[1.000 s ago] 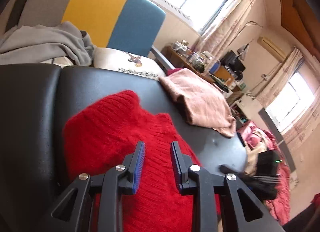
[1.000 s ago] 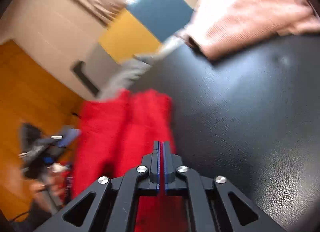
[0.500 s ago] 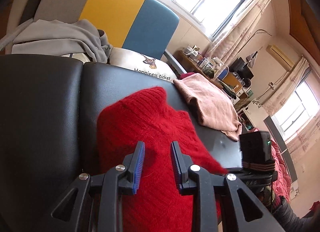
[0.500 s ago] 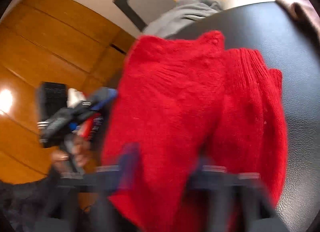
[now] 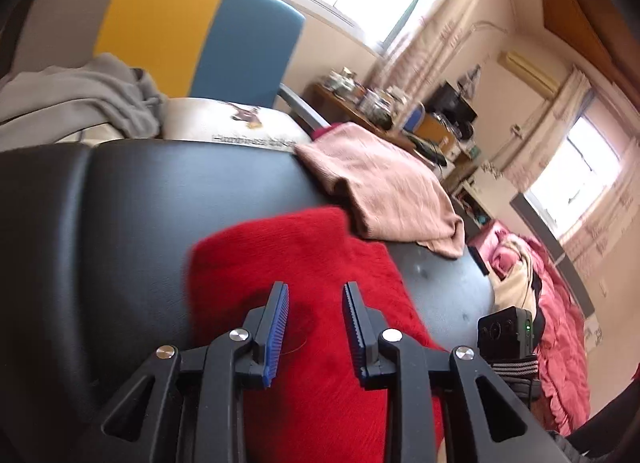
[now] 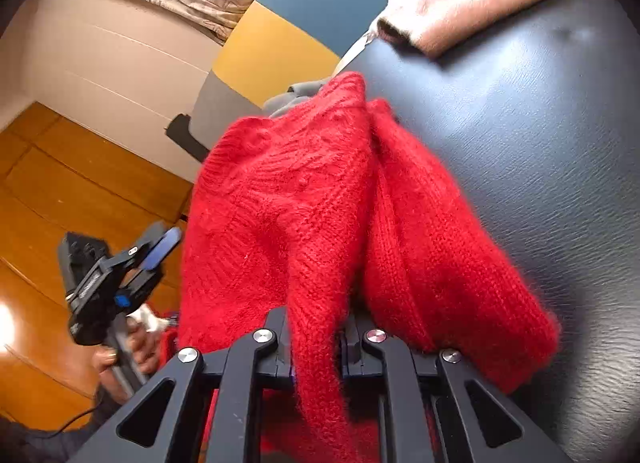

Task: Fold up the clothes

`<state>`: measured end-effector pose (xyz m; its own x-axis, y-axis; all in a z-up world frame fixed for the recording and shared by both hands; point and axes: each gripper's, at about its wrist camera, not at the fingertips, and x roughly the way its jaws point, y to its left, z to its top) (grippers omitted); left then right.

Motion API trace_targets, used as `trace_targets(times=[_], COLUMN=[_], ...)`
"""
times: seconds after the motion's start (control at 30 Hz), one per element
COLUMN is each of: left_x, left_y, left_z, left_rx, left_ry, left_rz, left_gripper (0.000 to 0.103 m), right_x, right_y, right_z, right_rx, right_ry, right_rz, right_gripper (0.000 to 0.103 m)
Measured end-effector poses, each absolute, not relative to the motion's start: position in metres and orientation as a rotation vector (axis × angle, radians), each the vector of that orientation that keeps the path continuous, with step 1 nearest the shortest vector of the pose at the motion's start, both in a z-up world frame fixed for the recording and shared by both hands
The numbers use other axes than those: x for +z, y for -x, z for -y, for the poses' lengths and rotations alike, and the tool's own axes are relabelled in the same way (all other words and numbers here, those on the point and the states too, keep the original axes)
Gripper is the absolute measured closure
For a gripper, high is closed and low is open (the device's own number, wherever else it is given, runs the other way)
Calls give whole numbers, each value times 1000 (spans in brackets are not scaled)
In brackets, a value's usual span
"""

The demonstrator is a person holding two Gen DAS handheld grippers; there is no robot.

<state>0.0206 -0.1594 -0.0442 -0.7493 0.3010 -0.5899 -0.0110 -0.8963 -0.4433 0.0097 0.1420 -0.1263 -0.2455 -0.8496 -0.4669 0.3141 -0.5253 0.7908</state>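
Right gripper (image 6: 314,343) is clamped on a fold of the red knit sweater (image 6: 304,199), the wool bunched between its jaws and draping over them; a second ago those jaws were shut on nothing above the bare black leather cushion (image 6: 540,135), so a grab has just been made. Left gripper (image 5: 314,327) hangs with jaws apart over the sweater's other side, holding nothing, as it did a second ago; the sweater lies crumpled on the cushion, part lifted toward the right gripper. Beyond it a folded pink garment (image 5: 384,187) rests on the far edge; my read is a fold is underway, one side gathered for carrying across.
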Motion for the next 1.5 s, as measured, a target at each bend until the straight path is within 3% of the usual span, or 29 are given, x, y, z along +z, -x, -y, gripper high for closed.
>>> trace_targets(times=[0.13, 0.2, 0.3, 0.4, 0.63, 0.73, 0.8, 0.83, 0.87, 0.9, 0.93, 0.97, 1.03, 1.23, 1.33, 1.5], left_x=[-59, -72, -75, -80, -78, -72, -71, -72, -73, -74, -75, -75, -76, -83, -83, -67], left_y=[17, 30, 11, -6, 10, 8, 3, 2, 2, 1, 1, 0, -2, -9, -8, -17], left_z=[140, 131, 114, 115, 117, 110, 110, 111, 112, 112, 112, 111, 107, 99, 96, 114], left_rx=[2671, 2630, 2664, 2692, 2676, 2693, 2699, 2703, 2707, 2709, 2710, 2713, 2726, 2768, 2777, 2778], left_ry=[1133, 1254, 1315, 1341, 1380, 1345, 1314, 1307, 1300, 1290, 1279, 1272, 1253, 1187, 1189, 1129], left_rz=[582, 558, 313, 192, 215, 225, 258, 264, 270, 279, 285, 273, 226, 137, 128, 285], left_gripper=[75, 80, 82, 85, 86, 81, 80, 80, 80, 80, 80, 79, 77, 77, 77, 77], right_x=[-131, -133, -130, -129, -108, -91, -93, -91, -89, -88, -88, -87, -87, -87, -92, -71], right_y=[-4, -5, -22, -41, -56, -65, -70, -71, -73, -75, -78, -81, -79, -76, -78, -79], right_z=[-146, -142, -125, -107, -125, -154, -160, -161, -160, -156, -145, -133, -118, -115, -120, -120], right_rx=[-1773, -1689, -1621, -1562, -1643, -1743, -1718, -1699, -1668, -1646, -1646, -1645, -1693, -1948, -1961, -2012], right_ry=[-1213, -1240, -1275, -1285, -1267, -1254, -1246, -1237, -1231, -1229, -1238, -1247, -1280, -1295, -1293, -1259], right_rz=[733, 715, 627, 582, 480, 390, 400, 399, 387, 373, 350, 326, 253, -26, 34, -20], right_gripper=[91, 91, 91, 90, 81, 72, 53, 32, 19, 18, 20, 41, 94, 97, 97, 83])
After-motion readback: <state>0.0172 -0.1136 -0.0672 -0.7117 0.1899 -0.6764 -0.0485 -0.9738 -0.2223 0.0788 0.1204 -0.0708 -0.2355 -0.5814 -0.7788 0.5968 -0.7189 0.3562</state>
